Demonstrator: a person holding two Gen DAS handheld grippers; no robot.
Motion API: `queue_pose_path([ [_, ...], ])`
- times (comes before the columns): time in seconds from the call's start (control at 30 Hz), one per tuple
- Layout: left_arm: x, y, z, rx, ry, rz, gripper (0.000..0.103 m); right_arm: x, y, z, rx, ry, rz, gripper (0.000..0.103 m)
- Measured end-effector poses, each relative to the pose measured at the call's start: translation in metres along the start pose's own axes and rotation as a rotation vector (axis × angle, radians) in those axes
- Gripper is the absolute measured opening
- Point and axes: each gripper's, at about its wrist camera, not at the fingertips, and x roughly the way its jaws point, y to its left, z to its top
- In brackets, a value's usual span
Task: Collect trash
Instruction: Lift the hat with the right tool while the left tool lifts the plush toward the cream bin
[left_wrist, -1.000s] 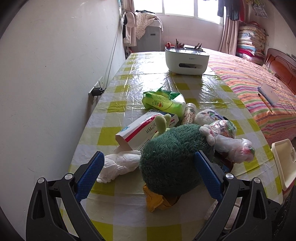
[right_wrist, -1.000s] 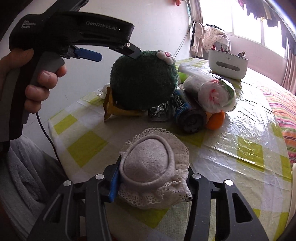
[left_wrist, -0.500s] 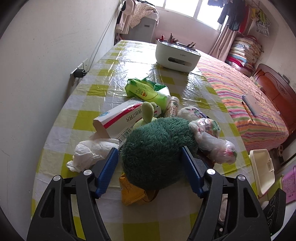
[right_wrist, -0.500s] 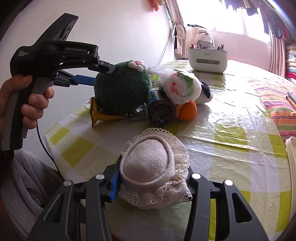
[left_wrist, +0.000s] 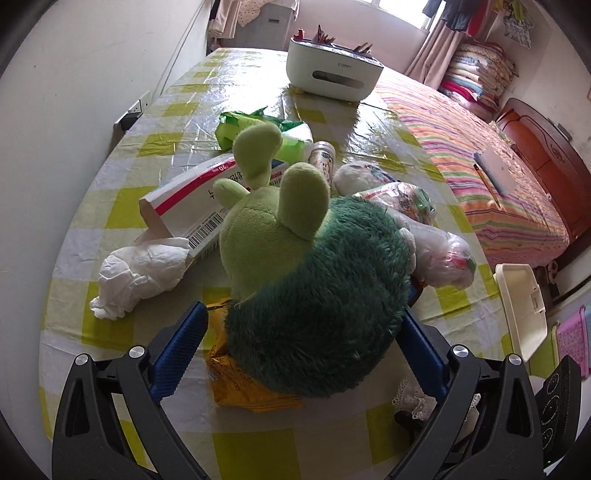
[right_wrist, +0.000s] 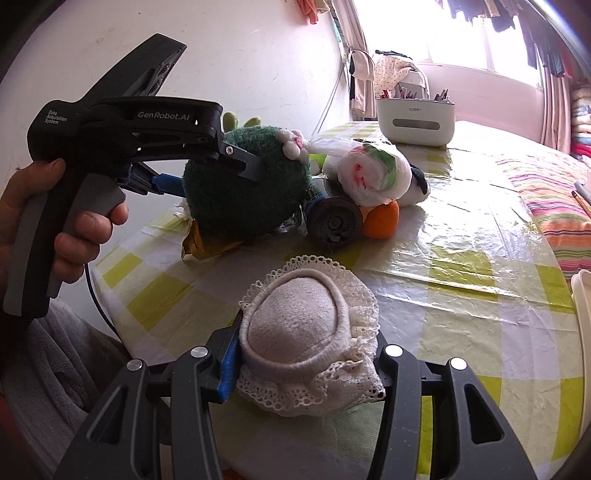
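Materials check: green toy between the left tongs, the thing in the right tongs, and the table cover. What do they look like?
Green toy: plush fabric with shaggy dark pile and smoother light-green limbs.
Item in the right tongs: a pale knit cloth piece, matte, with openwork lace trim around the edge.
Table cover: probably plastic or oilcloth, given its glossy glare and sharp creases over the yellow-white check.

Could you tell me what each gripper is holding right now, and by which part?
Right gripper: lace-trimmed sock, clamped across its bunched sides. Left gripper: nothing; open astride the green plush toy.
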Motion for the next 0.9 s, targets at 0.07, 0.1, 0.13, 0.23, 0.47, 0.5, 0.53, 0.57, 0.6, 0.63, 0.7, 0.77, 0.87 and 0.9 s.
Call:
queue_pose_path([
  [0.07, 0.008, -0.004, -0.001, 0.007, 0.02, 0.01, 0.097, 0.0, -0.001, 0.0, 0.005, -0.002, -0.001, 0.048],
  [0.1, 0.009, -0.006, -0.001, 0.013, 0.012, 0.024, 0.097, -0.001, -0.002, 0.0, 0.008, -0.005, -0.004, 0.048],
  [0.13, 0.009, -0.009, -0.001, 0.02, -0.004, 0.039, 0.097, -0.001, -0.002, 0.0, 0.012, -0.009, -0.007, 0.048],
  [0.23, 0.004, -0.013, 0.0, 0.025, -0.051, 0.039, 0.077, -0.005, -0.005, -0.001, 0.021, -0.019, -0.011, 0.048],
  [0.47, -0.002, -0.017, -0.001, 0.012, -0.097, 0.06, 0.073, -0.012, -0.012, -0.003, 0.037, -0.028, -0.026, 0.048],
  [0.5, -0.005, -0.019, -0.001, 0.011, -0.115, 0.065, 0.072, -0.013, -0.012, -0.004, 0.039, -0.033, -0.029, 0.048],
  [0.53, -0.009, -0.021, -0.002, 0.013, -0.133, 0.069, 0.072, -0.015, -0.013, -0.003, 0.04, -0.039, -0.032, 0.048],
  [0.57, -0.013, -0.023, -0.002, 0.019, -0.152, 0.071, 0.072, -0.017, -0.014, -0.003, 0.039, -0.046, -0.036, 0.048],
  [0.6, -0.017, -0.026, -0.003, 0.026, -0.167, 0.069, 0.072, -0.019, -0.013, -0.003, 0.038, -0.053, -0.039, 0.048],
  [0.63, -0.021, -0.028, -0.004, 0.029, -0.183, 0.061, 0.072, -0.022, -0.014, -0.002, 0.036, -0.061, -0.044, 0.048],
  [0.7, -0.027, -0.034, -0.005, 0.032, -0.205, 0.045, 0.072, -0.026, -0.015, -0.003, 0.028, -0.075, -0.059, 0.048],
  [0.77, -0.032, -0.041, -0.006, 0.032, -0.219, 0.021, 0.072, -0.029, -0.016, -0.003, 0.024, -0.086, -0.07, 0.048],
  [0.87, -0.039, -0.052, -0.007, 0.039, -0.238, -0.005, 0.072, -0.035, -0.019, -0.005, 0.024, -0.096, -0.085, 0.048],
  [0.9, -0.041, -0.056, -0.007, 0.043, -0.243, -0.013, 0.073, -0.037, -0.02, -0.006, 0.026, -0.098, -0.09, 0.048],
])
